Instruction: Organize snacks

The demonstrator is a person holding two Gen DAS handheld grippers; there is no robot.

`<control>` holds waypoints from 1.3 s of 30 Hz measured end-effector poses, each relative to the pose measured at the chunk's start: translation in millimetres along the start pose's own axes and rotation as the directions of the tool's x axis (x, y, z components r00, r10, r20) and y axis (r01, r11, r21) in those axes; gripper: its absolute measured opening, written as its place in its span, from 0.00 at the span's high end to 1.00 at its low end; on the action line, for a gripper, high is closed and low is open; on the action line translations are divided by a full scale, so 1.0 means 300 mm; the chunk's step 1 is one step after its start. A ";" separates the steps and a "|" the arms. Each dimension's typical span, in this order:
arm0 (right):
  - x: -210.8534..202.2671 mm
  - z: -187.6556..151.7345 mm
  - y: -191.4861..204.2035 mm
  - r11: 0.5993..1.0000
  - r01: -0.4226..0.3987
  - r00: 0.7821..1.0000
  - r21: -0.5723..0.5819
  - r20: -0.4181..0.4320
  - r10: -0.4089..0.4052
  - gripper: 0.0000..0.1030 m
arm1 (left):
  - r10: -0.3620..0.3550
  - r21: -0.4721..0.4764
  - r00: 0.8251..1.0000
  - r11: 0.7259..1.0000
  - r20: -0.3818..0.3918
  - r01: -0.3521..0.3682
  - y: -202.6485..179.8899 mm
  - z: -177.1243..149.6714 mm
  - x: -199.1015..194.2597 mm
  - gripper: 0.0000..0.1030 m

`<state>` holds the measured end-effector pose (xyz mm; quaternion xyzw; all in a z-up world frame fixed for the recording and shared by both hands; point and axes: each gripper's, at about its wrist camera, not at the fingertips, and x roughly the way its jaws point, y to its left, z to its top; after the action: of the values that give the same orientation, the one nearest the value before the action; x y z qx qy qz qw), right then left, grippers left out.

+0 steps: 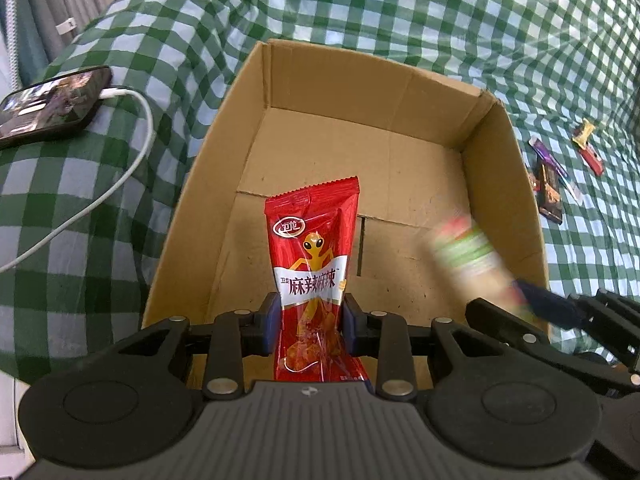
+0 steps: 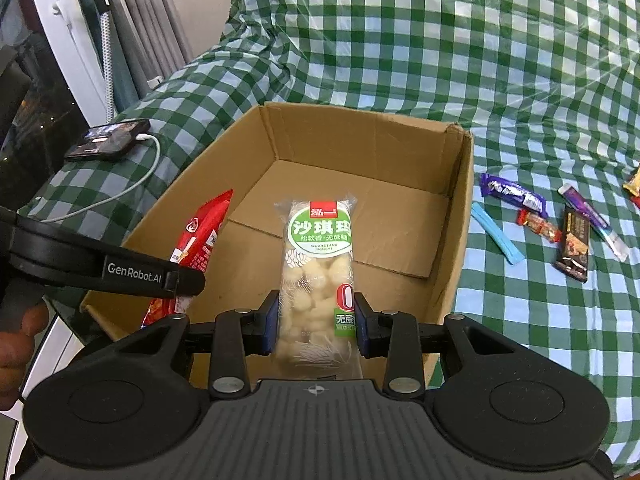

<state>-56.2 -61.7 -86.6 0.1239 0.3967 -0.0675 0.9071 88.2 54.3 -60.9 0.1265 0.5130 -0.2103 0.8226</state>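
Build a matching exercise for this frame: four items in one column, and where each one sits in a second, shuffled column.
Items:
1. red snack packet
2. pale sachima pack
3. phone
4. blue stick

Places:
A. lying on the checked cloth, right of the cardboard box in the right wrist view
B. between the pads of the left gripper, over the box
C. on the cloth left of the box, cable plugged in
D. between the pads of the right gripper, over the box

Pairs: 1-B, 2-D, 3-C, 4-A
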 end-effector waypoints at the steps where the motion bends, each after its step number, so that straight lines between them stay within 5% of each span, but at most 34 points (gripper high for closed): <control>1: 0.006 0.002 0.000 1.000 0.009 1.000 -0.001 0.003 -0.009 0.52 | 0.003 0.003 1.000 1.000 0.001 -0.003 0.000 0.002 0.004 0.53; 3: 0.008 0.003 0.002 1.000 0.029 1.000 -0.001 0.009 -0.029 0.32 | 0.012 0.000 1.000 1.000 0.008 -0.012 0.004 0.004 0.003 0.11; 5: 0.003 0.001 0.004 0.999 0.041 0.999 -0.002 0.021 -0.041 0.25 | 0.050 -0.010 0.998 0.999 0.046 -0.049 0.009 -0.005 -0.020 0.01; 16: -0.125 -0.081 0.039 0.999 0.050 0.999 0.006 -0.004 -0.050 0.08 | 0.062 -0.039 0.998 0.997 0.008 -0.062 0.018 -0.169 -0.152 0.00; 39: -0.591 -0.264 0.138 0.992 0.108 0.965 -0.063 0.245 -0.090 0.03 | 0.080 -0.017 0.958 0.997 0.276 -0.078 -0.104 -0.450 -0.599 0.00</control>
<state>-222.5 4.4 -0.8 0.0602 0.2915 -0.1121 0.9481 -102.7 122.8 40.9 0.1137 0.3884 -0.1914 0.8942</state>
